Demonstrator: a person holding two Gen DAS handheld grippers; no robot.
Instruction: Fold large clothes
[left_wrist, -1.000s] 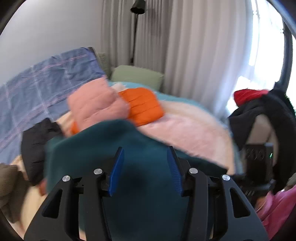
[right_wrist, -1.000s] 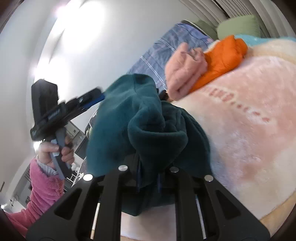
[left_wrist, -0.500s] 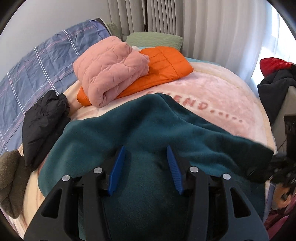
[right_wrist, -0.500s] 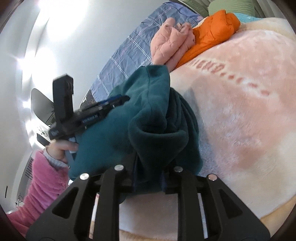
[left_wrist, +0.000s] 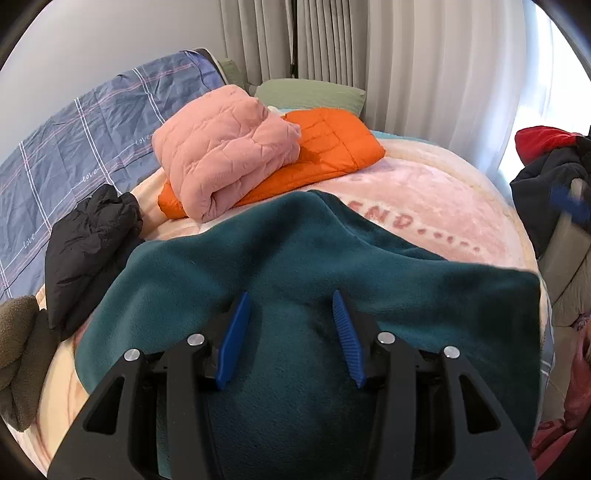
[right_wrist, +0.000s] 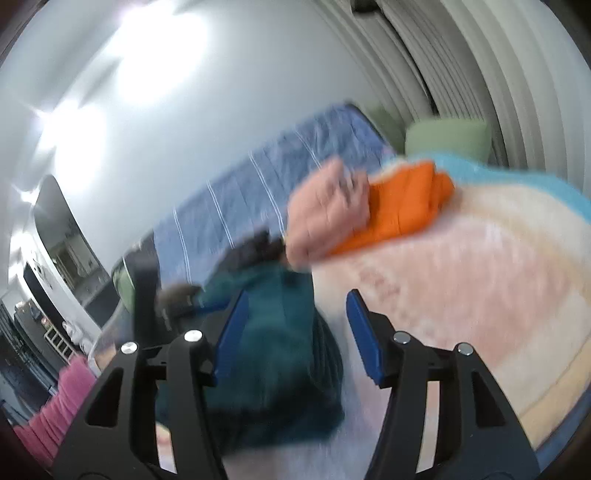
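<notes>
Both claws spread, pinching nothing: left claw (left_wrist: 291, 306) over teal fleece (left_wrist: 295, 258) lying flat on bed (left_wrist: 461, 192). Right claw (right_wrist: 295, 314) blurred; folded pink jacket (left_wrist: 225, 147) at 11 o'clock.

Blurred right view, covered blanket, cropped fleece

Right wrist view is motion-smeared throughout; the teal fleece (left_wrist: 325, 266) hides the pink blanket's (left_wrist: 436, 195) lettering toward 9 o'clock and runs out of frame at 6 o'clock.

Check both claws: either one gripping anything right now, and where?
Nothing held. Left claw is open above the teal fleece spread on the bed. Right claw is open too, with the fleece lying loose beneath it.
</notes>
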